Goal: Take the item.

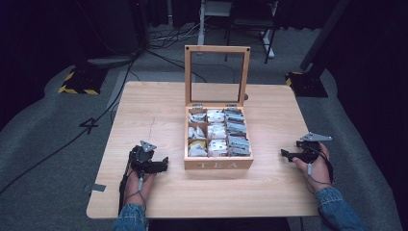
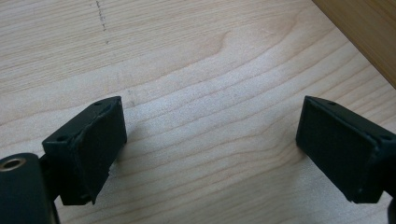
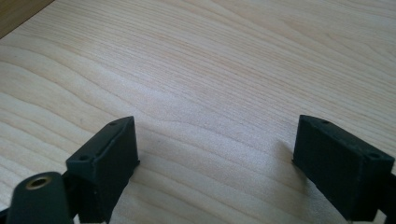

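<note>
A wooden tea box (image 1: 219,163) marked TEA stands open at the table's middle, its glass-paned lid (image 1: 217,74) upright. Several compartments hold tea bags (image 1: 217,131). My left gripper (image 1: 165,163) rests on the table left of the box, held by a hand, jaws wide open with bare wood between them (image 2: 210,140). The box's side (image 2: 359,28) shows at the upper right of the left gripper view. My right gripper (image 1: 285,154) lies right of the box, also open with nothing between its jaws (image 3: 215,149).
The light wooden table (image 1: 159,110) stands on grey carpet. Behind it are dark stands, cables and a yellow-black striped base (image 1: 77,86). A small grey tag (image 1: 98,188) lies at the table's front left corner. A box corner (image 3: 18,14) shows at the upper left of the right gripper view.
</note>
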Demonstrator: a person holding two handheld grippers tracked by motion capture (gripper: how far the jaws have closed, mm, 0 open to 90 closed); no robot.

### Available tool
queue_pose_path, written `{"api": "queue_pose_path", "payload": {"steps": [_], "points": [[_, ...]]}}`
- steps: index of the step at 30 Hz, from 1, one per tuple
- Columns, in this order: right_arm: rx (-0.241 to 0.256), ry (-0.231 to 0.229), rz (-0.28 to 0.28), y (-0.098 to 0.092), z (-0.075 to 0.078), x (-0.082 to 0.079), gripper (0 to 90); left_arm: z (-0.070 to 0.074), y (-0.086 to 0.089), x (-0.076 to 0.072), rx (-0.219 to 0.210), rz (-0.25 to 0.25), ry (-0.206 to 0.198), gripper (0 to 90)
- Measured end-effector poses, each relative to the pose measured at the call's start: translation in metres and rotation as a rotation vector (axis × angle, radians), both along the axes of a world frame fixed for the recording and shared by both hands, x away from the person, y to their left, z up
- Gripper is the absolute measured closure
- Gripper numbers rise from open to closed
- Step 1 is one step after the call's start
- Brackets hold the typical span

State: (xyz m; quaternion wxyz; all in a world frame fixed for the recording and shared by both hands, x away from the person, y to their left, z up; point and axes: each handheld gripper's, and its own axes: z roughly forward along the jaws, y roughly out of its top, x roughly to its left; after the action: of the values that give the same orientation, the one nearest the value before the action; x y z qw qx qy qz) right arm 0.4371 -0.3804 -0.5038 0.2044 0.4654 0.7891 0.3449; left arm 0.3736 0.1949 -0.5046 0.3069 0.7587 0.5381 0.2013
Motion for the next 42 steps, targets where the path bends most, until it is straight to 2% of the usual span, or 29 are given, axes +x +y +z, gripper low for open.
{"api": "queue_pose_path", "payload": {"steps": [15, 18, 20, 22, 23, 24, 25, 27, 28, 29, 33, 35, 38, 40, 42], "points": [[0.001, 0.0, -0.004, 0.0, 0.0, 0.0, 14.6, 0.0, 0.0, 0.0, 0.001, 0.0, 0.0, 9.2], [0.009, -0.014, -0.014, -0.001, 0.001, -0.001, 23.1, 0.0, 0.0, 0.0, 0.001, 0.0, 0.0, 9.2], [0.012, -0.013, -0.016, -0.001, 0.001, -0.001, 24.5, 0.0, 0.0, 0.0, 0.002, 0.001, 0.0, 9.2], [0.024, -0.019, -0.015, -0.002, 0.001, 0.0, 32.8, 0.0, 0.0, 0.0, 0.001, 0.0, 0.0, 9.2], [0.024, -0.019, -0.015, -0.002, 0.001, 0.0, 32.8, 0.0, 0.0, 0.0, 0.001, 0.0, -0.001, 9.2], [0.077, -0.018, -0.004, -0.003, 0.002, -0.001, 39.7, 0.0, 0.0, 0.0, 0.001, 0.0, 0.0, 9.2], [0.109, -0.019, -0.002, -0.003, 0.002, -0.002, 40.0, 0.0, 0.0, 0.0, 0.001, 0.0, 0.0, 9.2], [0.118, -0.027, 0.004, -0.002, 0.004, -0.002, 40.6, 0.0, 0.0, 0.0, 0.001, 0.0, 0.0, 9.2], [0.121, -0.067, 0.018, 0.0, 0.009, -0.004, 40.7, 0.0, 0.0, 0.0, 0.001, 0.0, 0.0, 9.2], [0.133, -0.081, 0.024, 0.001, 0.012, -0.005, 40.6, 0.0, 0.0, 0.0, 0.001, 0.0, 0.0, 9.3], [0.157, -0.119, 0.046, 0.004, 0.021, -0.007, 39.8, 0.0, 0.0, -0.001, 0.0, 0.006, 0.001, 9.5], [0.168, -0.149, 0.067, 0.009, 0.028, -0.007, 37.4, 0.0, 0.0, -0.002, 0.004, 0.008, -0.003, 9.5], [0.172, -0.171, 0.092, 0.014, 0.035, -0.009, 34.7, 0.0, 0.0, -0.002, 0.003, 0.008, -0.002, 9.5], [0.175, -0.176, 0.1, 0.017, 0.039, -0.01, 33.4, 0.0, 0.0, -0.002, 0.003, 0.008, -0.002, 9.5], [0.184, -0.123, 0.117, 0.023, 0.046, -0.014, 30.4, 0.0, 0.0, -0.002, 0.003, 0.008, -0.002, 9.5]]}}
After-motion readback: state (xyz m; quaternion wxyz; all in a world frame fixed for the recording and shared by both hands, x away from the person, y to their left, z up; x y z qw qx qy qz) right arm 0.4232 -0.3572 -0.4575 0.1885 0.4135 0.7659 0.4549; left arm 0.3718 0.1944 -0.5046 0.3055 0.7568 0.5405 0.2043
